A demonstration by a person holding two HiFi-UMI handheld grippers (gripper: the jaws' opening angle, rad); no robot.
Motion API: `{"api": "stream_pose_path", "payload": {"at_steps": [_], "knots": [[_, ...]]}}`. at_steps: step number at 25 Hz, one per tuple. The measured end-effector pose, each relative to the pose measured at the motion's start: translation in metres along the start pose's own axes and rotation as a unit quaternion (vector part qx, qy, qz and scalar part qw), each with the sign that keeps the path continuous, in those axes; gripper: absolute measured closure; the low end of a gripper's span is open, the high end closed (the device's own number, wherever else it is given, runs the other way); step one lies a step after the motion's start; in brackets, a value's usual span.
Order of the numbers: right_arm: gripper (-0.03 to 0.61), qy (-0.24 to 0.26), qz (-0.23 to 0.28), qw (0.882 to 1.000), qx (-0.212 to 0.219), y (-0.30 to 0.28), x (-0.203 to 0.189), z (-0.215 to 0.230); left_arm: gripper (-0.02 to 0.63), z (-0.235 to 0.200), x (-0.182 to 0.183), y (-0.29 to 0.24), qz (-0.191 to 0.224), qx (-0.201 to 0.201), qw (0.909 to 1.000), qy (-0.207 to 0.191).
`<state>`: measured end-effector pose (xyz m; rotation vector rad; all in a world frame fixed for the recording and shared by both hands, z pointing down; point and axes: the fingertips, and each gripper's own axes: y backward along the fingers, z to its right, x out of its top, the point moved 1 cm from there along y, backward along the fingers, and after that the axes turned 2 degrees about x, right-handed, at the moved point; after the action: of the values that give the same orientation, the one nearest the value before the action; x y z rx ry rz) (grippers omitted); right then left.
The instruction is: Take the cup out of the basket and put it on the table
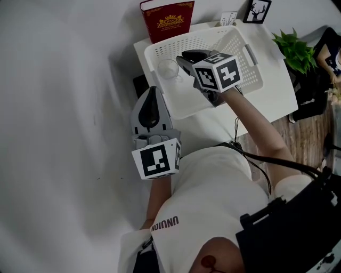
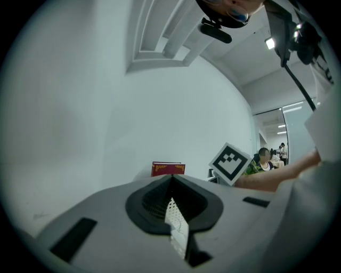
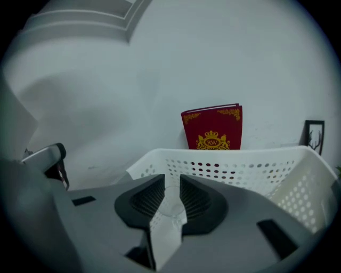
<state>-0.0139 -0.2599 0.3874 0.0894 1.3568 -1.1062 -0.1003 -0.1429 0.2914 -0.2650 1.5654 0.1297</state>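
Note:
A clear cup (image 1: 168, 68) stands in the left part of the white perforated basket (image 1: 242, 40) on the white table (image 1: 277, 98). My right gripper (image 1: 181, 58) reaches down into the basket, its tips just right of the cup. Its jaws are open with a gap, and in the right gripper view the cup (image 3: 172, 206) shows through that gap, ahead of the right gripper (image 3: 171, 182) and untouched by the pads. My left gripper (image 1: 152, 91) hangs level off the table's near left corner, jaws together and holding nothing. In its own view the left gripper (image 2: 171, 179) shows only a thin slit.
A red book (image 1: 169, 18) leans against the wall behind the basket, beside a small framed picture (image 1: 258, 10). A green plant (image 1: 294, 49) stands to the table's right. A dark object (image 1: 140, 85) sits by the table's left edge. The basket rim (image 3: 240, 155) rises ahead of the right gripper.

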Motion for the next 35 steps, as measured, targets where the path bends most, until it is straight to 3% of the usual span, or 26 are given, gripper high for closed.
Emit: {"api": "stream_pose_path", "payload": {"at_steps": [5, 16, 35], "knots": [[0.440, 0.028, -0.044, 0.999, 0.004, -0.023, -0.009, 0.004, 0.603, 0.000, 0.001, -0.001, 0.004, -0.003, 1.0000, 0.003], [0.436, 0.028, -0.120, 0.992, 0.001, -0.059, -0.036, 0.025, 0.603, -0.004, 0.001, -0.007, 0.006, 0.011, 0.9993, 0.035], [0.428, 0.025, -0.187, 0.982, -0.016, -0.091, -0.067, 0.040, 0.603, -0.014, -0.002, -0.006, 0.013, 0.016, 0.9982, 0.056]]}}
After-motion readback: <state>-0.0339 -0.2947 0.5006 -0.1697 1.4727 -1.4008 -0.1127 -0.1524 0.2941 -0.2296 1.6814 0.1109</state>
